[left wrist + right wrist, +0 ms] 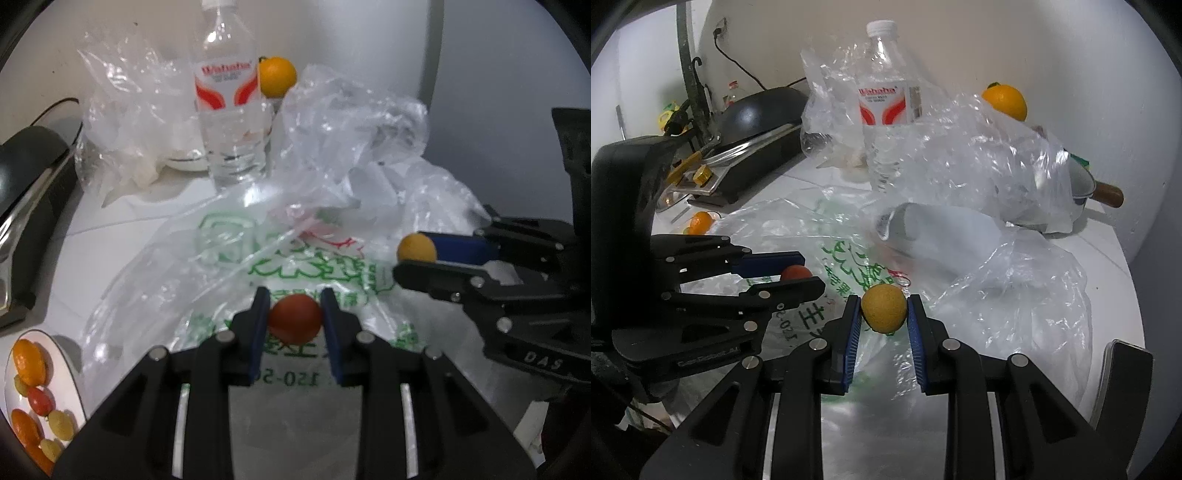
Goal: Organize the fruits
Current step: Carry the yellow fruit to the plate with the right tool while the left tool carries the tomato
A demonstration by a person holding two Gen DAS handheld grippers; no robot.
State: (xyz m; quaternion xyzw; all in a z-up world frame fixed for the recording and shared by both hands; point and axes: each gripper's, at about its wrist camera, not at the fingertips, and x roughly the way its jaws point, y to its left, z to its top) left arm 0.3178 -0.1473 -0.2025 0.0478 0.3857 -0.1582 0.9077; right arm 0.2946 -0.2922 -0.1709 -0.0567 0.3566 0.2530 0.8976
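The left claw [294, 320] is closed on a small red tomato [294, 318], which sits pinched between its two blue pads [259, 332] above a printed plastic bag [295, 258] spread on the white table [122, 218]. The right claw [884, 309] grips a small yellow fruit [884, 308] the same way — pads pressed to either side of it — and hangs over the same bag, just to the right of the left claw. In the left wrist view the right claw enters from the right edge with the yellow fruit at its tips.

At the lower left of that view a white plate [68, 373] holds a mix of small orange, red and yellow-green fruits [28, 361]. Farther back stands an upright clear water bottle [229, 99] with a red-and-white label, crumpled clear bags [354, 122] on both sides of it. A round orange [277, 76] rests behind those bags near the wall. A black appliance [26, 206] with a metal trim sits at the left edge of the table. In the right wrist view a white cup-like object [938, 232] lies on its side under the clear plastic, and a pot with a brown wooden handle [1108, 194] shows beyond the bags at the right.
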